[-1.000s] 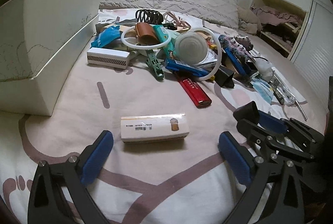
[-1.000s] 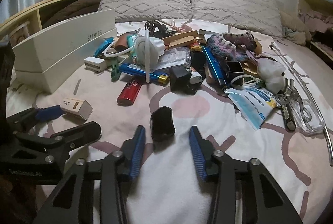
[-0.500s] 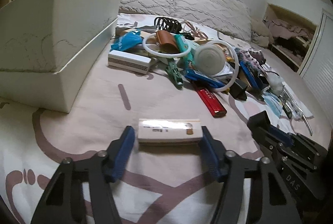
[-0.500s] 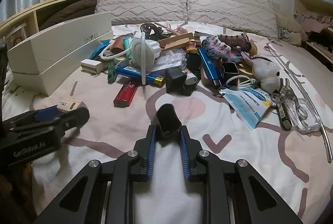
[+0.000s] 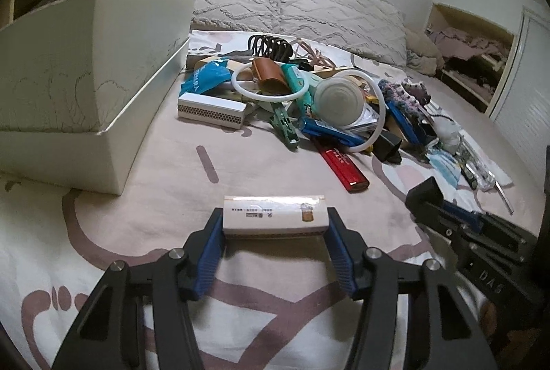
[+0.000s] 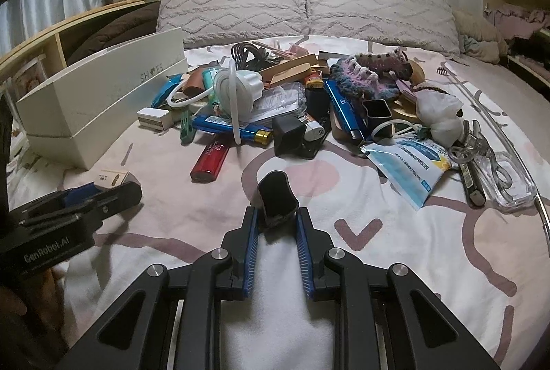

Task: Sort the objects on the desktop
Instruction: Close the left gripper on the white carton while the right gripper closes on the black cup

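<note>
A small white cardboard box (image 5: 273, 213), oblong with a printed label and a brown rough strip along its lower edge, is sitting crosswise between the blue ribbed pads (image 5: 208, 255) of the left gripper (image 5: 274, 225); the jaws are pinching it by its two short ends, just above the bedsheet. A small black cap-like piece (image 6: 277, 198), matte plastic with a rounded hollow top, is standing upright at the tips of the right gripper (image 6: 277, 215), whose jaws are pressing in on its lower sides, nearly together.

Both things are sitting over the pale bedsheet (image 5: 161, 164), soft cloth printed with dusty pink curves and strokes. Beyond them, well apart, a glossy red lighter (image 5: 342, 167) is lying at the near edge of a heap of clutter: a blue lighter with a gold end (image 6: 230, 126), a green clothes peg (image 5: 283, 126), a white ring of tubing (image 5: 271, 85), a round translucent lid (image 5: 338, 100), a white matchbox-like box with a dotted striking face (image 5: 211, 110), a knitted pink and blue piece (image 6: 371, 74) and a sealed face-mask packet (image 6: 409, 160). To the left of the heap a white cardboard shoe box (image 5: 68, 88) is standing open, and two quilted pillows (image 6: 309, 6) are lying behind it all.
</note>
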Action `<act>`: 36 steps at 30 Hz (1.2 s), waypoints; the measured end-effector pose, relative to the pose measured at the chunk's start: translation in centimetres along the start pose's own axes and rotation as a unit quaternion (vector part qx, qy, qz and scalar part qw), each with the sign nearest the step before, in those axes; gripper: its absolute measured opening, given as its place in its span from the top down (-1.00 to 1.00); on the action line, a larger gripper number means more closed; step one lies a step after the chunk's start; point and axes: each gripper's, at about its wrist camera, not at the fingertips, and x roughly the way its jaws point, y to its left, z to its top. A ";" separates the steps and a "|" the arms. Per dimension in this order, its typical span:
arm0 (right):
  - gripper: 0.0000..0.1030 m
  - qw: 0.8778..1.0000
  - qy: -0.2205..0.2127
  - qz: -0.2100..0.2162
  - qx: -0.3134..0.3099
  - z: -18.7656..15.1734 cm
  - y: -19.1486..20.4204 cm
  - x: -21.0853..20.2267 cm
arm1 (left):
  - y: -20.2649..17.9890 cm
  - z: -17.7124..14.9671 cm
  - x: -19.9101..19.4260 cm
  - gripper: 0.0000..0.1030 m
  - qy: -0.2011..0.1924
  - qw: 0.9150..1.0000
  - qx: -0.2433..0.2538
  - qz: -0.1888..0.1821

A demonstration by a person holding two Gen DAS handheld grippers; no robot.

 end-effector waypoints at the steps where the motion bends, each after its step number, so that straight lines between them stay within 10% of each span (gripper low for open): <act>1: 0.56 1.000 0.000 0.002 0.002 0.0 0.0 -0.1 | -0.1 0.1 -0.1 -0.09 -0.001 1.000 0.003 0.000; 22: 0.66 0.997 0.030 0.058 0.043 0.2 -1.2 0.2 | -2.0 0.3 -0.8 -0.09 -0.002 0.999 0.036 -0.021; 24: 0.37 0.996 0.033 0.068 0.047 0.3 -1.3 0.2 | -1.8 0.2 -0.8 -0.09 0.000 0.999 0.032 -0.023; 25: -0.24 0.995 0.036 0.076 0.048 0.3 -1.3 0.2 | -1.7 0.2 -0.8 -0.09 0.002 0.999 0.030 -0.024; 27: -0.69 0.996 0.028 0.078 0.042 0.4 -0.9 -0.2 | -1.5 0.1 -0.7 -0.09 0.005 0.999 0.025 -0.027; 33: -0.68 0.998 0.034 0.048 0.014 1.1 -0.5 0.6 | -1.2 0.1 -0.9 -0.10 0.007 0.999 0.019 -0.038; 36: -0.33 0.998 0.031 0.054 0.013 1.9 -0.7 1.0 | -1.2 0.1 -1.1 -0.10 0.005 0.999 0.019 -0.043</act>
